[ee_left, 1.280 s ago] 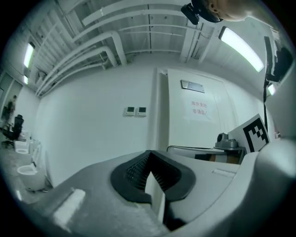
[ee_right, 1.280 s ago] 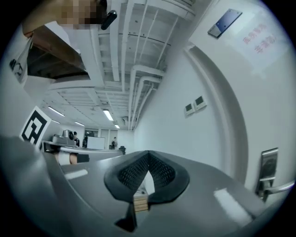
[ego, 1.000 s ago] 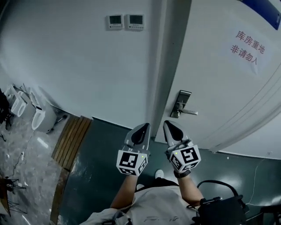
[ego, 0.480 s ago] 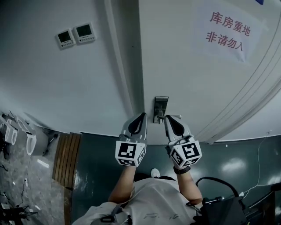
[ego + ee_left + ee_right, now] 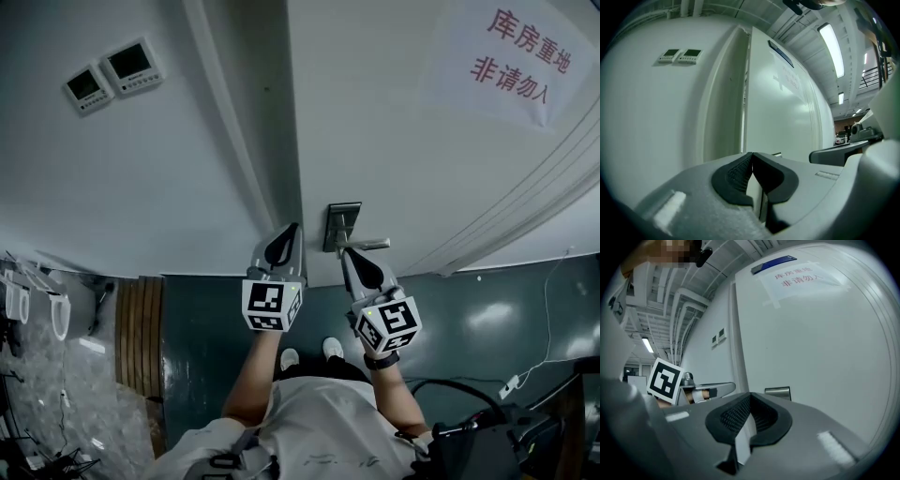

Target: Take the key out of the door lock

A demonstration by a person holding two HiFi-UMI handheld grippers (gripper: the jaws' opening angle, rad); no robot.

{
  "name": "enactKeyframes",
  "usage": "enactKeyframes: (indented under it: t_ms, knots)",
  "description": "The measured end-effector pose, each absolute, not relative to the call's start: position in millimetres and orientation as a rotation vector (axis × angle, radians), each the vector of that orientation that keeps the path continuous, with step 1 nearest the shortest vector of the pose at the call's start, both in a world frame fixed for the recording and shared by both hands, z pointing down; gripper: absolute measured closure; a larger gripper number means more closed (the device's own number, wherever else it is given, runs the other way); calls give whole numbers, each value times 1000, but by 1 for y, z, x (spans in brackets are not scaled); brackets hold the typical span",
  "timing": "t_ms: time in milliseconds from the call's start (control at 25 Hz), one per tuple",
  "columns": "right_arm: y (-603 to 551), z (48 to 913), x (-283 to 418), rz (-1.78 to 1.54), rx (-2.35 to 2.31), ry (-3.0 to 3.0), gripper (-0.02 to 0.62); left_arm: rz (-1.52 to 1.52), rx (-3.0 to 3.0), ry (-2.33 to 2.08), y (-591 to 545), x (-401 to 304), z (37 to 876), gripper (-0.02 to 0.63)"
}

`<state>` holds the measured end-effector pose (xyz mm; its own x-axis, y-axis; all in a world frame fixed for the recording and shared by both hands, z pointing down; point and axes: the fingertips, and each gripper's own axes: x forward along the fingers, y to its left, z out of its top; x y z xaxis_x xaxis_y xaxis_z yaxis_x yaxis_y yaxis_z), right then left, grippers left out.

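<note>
The white door (image 5: 422,141) carries a metal lock plate (image 5: 341,225) with a lever handle (image 5: 370,245) pointing right. I cannot make out a key; the plate's lower end is hidden behind my right gripper. My left gripper (image 5: 292,229) is shut and empty, its tip by the door's edge just left of the plate. My right gripper (image 5: 347,252) is shut and empty, its tip just under the handle. In the right gripper view the jaws (image 5: 750,395) meet below the plate (image 5: 778,392). In the left gripper view the jaws (image 5: 752,154) are pressed together before the door edge.
A paper sign (image 5: 518,56) with red print hangs high on the door. Two small wall panels (image 5: 108,73) sit on the wall to the left. A wooden slatted board (image 5: 139,328) and white fixtures (image 5: 14,298) lie at lower left. A dark bag (image 5: 469,448) is by my right side.
The view has swung so the lock plate now sits centred just above the grippers. Both grippers have come up closer to the plate and handle, still shut.
</note>
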<state>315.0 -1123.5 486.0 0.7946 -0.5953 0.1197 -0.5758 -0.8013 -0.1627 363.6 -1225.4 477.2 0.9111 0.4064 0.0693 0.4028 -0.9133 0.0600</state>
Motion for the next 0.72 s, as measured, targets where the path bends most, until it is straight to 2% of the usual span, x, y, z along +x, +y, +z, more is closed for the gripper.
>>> enactKeyframes:
  t_ms: [40, 80, 400, 640, 720]
  knots:
    - [-1124, 493, 316, -278, -2862, 923, 591, 135, 3017, 664, -1225, 370, 481, 600]
    - [-1124, 500, 317, -304, -2862, 914, 591, 150, 3009, 684, -1225, 377, 485, 526]
    - [-1118, 548, 315, -436, -2869, 831, 591, 226, 2997, 761, -1224, 402, 513, 443]
    - [-1114, 584, 311, -544, -2777, 765, 591, 217, 2971, 830, -1213, 411, 518, 442]
    - [-1113, 599, 309, -577, -2710, 742, 591, 207, 2970, 811, -1214, 413, 519, 476]
